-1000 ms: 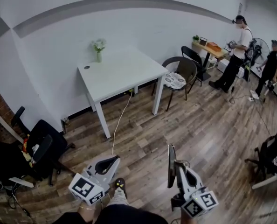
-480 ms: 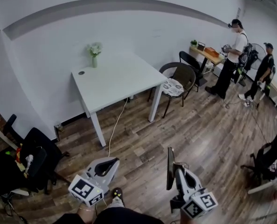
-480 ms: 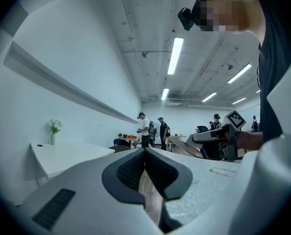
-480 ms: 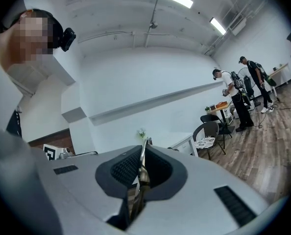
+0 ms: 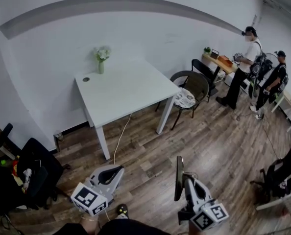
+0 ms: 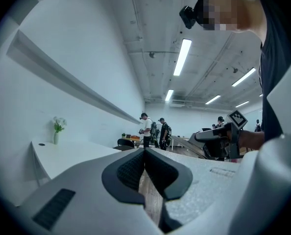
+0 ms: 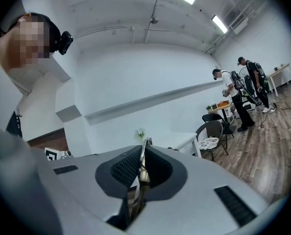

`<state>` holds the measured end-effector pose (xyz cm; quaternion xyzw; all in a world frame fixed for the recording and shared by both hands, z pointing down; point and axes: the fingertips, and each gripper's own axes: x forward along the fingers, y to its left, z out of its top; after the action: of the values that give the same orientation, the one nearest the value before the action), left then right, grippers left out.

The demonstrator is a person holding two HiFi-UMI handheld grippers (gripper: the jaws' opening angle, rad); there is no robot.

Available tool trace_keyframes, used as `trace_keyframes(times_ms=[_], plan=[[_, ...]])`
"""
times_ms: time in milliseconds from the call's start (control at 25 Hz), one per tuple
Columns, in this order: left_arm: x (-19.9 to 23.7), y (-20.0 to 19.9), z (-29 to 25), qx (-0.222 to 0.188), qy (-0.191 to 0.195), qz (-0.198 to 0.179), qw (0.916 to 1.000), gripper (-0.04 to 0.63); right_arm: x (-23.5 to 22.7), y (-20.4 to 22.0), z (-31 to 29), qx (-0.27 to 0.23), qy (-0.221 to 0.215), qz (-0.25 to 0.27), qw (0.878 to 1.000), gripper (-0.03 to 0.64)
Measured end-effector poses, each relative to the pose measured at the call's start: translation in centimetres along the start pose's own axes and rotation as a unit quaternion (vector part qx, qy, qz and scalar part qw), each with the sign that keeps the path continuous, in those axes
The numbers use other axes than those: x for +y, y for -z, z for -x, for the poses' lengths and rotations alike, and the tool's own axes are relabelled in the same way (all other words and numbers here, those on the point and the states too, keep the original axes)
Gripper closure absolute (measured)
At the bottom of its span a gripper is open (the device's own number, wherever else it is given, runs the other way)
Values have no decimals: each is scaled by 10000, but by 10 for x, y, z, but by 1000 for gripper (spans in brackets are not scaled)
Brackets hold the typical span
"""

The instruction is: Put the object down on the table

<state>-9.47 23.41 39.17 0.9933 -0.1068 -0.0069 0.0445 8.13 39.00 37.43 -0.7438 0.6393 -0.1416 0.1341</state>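
Observation:
A thin dark flat panel (image 5: 178, 178) stands on edge in my right gripper (image 5: 185, 179), low in the head view. In the right gripper view the panel (image 7: 142, 166) shows edge-on, with the right gripper (image 7: 142, 153) shut on it between the black pads. My left gripper (image 5: 117, 171) is at the lower left, shut with nothing in it; in its own view the left gripper (image 6: 145, 153) has its pads meeting at the tips. The white table (image 5: 128, 94) stands ahead by the wall, well apart from both grippers, over wooden floor.
A vase of flowers (image 5: 102, 58) and a small dark disc (image 5: 86, 79) sit at the table's far side. A cable (image 5: 120, 140) hangs under it. A wicker chair (image 5: 190, 88) stands to its right, a black office chair (image 5: 32, 173) at left. Two people (image 5: 246, 62) stand far right.
The view has advanced towards the table, which now sits lower and larger. Both grippers keep their places low in view, and the right still holds the panel.

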Motion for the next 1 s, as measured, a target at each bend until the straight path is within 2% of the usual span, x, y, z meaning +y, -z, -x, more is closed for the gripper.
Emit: trace_keyframes(times_ms=[200,520,840,1000], plan=[[35,-8,-12,-56,91,-58,9999,595,3,-2,-35,-76,63,-28,9999,601],[91,-8,-12,20,5,-94,10000,595,8,3,-88,-147,61,-230,9996,601],[110,-3,-12,-10,-51,-59,10000,595,18,5,-118,-76,-86,-282,9995,601],[123,-1,-12,101,-215,3,9997,595,9,9,-132,-16,-101,-396,9992,601]])
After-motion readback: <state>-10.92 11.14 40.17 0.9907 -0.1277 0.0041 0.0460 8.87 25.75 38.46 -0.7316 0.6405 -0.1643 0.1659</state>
